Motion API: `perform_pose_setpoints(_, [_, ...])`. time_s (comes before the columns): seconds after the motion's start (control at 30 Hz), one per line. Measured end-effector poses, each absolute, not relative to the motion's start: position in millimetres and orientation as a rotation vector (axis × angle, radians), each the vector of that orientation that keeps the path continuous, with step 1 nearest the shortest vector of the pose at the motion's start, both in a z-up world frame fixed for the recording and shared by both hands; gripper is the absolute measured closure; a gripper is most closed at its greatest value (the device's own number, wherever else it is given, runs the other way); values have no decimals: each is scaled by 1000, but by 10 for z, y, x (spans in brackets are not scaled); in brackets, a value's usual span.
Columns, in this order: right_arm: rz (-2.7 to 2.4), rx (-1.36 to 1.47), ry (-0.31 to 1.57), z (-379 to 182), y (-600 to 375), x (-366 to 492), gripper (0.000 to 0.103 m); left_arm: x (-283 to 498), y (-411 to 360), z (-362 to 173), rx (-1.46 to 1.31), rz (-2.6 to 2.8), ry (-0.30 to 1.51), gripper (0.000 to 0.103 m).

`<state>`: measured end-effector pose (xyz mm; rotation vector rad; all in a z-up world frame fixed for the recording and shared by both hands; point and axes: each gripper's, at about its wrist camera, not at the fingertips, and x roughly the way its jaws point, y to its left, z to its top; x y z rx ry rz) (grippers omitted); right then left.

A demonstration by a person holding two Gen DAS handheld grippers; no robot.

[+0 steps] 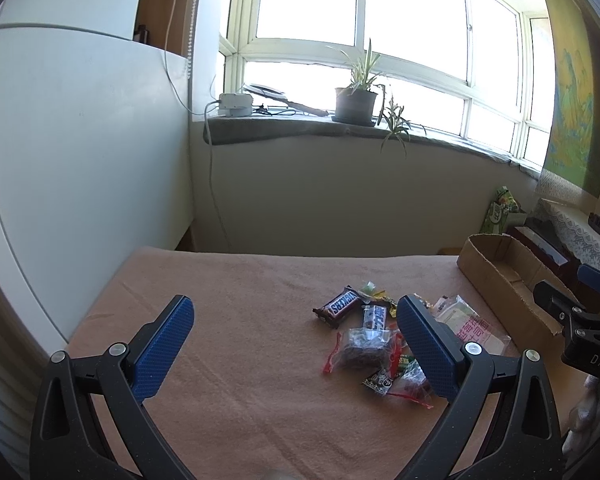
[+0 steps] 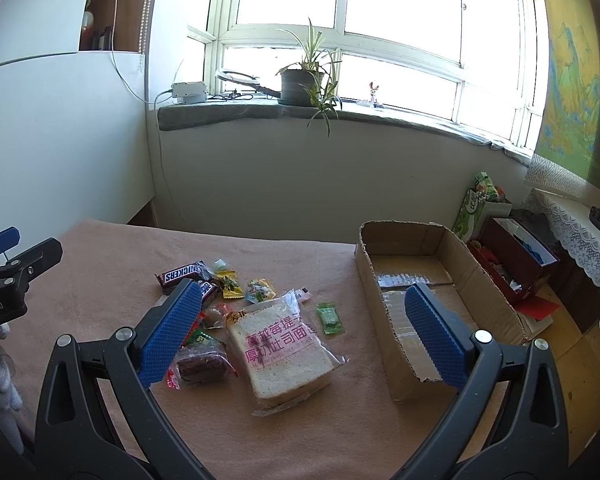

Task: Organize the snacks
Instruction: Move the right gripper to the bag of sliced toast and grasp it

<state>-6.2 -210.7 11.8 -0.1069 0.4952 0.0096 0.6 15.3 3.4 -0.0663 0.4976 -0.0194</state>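
The left gripper (image 1: 296,344) was held above the bench (image 1: 228,280), which was covered with a pinkish-tan cloth; its blue-padded fingers (image 1: 164,348) were spread wide apart and nothing was held between them. The right gripper (image 2: 304,332) was likewise held with its fingers well apart and empty, above the same cloth.

A loose cluster of snacks was seen lying on the cloth. A brown Snickers bar (image 2: 180,275) lay at the far left of the cluster, with a second dark wrapped bar (image 1: 374,317) just beside it. A clear bag of sliced white bread with pink lettering (image 2: 282,354) lay nearest the right gripper. A dark brown cake in clear red-edged wrap (image 2: 202,362) rested just left of the bread, and a small green sachet (image 2: 329,318) lay to its right. An open brown cardboard box (image 2: 428,248), with nothing seen inside, stood at the right edge of the bench, apart from the snacks.
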Motion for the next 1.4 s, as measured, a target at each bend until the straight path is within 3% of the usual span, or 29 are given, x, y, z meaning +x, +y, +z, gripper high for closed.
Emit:
perform_pose_setpoints(0.3, [37, -86, 518, -8, -2245, -69, 0, 141, 246, -137, -154, -86, 583, 6])
perform_pose_setpoints(0.53, [79, -70, 613, -313, -2372, -23, 0, 149, 102, -319, -135, -155, 644, 21])
perform_pose_setpoints(0.73, [138, -60, 680, -539, -2355, 70, 0, 127, -86, -450, -125, -243, 705, 26])
perform_pose_setpoints(1.03, [322, 167, 804, -474, -2602, 447, 13, 184, -291, -524, -176, -385, 774, 44])
perform_pose_setpoints(1.4, [325, 87, 1030, -602, -2480, 1197, 14, 257, -961, -646, -212, -633, 912, 44])
